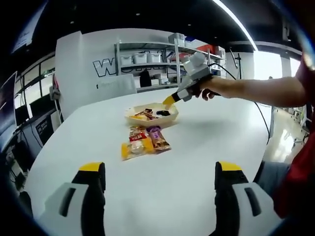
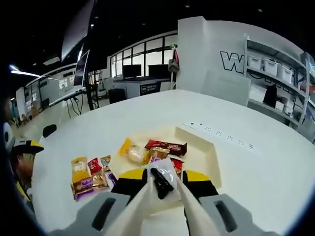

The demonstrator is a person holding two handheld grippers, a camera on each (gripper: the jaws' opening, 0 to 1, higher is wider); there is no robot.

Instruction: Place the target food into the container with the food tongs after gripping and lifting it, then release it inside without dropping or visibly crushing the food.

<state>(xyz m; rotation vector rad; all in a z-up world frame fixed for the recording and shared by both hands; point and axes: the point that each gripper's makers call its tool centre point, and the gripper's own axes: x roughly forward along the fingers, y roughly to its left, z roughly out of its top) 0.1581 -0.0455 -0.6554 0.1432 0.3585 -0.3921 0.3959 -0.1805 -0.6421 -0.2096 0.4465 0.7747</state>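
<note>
My right gripper (image 2: pixel 163 174) is shut on white food tongs (image 2: pixel 142 194), whose two arms run forward between its yellow-tipped jaws. The tong tips pinch a clear packet with a dark piece of food (image 2: pixel 161 183) just over the near part of the cream tray (image 2: pixel 209 147). Several wrapped snacks (image 2: pixel 157 147) lie inside the tray. In the left gripper view, a hand holds the right gripper (image 1: pixel 184 91) over the tray (image 1: pixel 132 118), and the dark packet (image 1: pixel 163 113) is under its tip. My left gripper (image 1: pixel 161 167) stands open and empty above the near table.
Several loose snack packets (image 1: pixel 143 142) (image 2: pixel 91 177) lie on the white table beside the tray. A flush power strip (image 2: pixel 221 133) runs behind the tray. Shelving with bins (image 1: pixel 147 59) stands past the far table edge. A person's arm (image 1: pixel 266 91) reaches in from the right.
</note>
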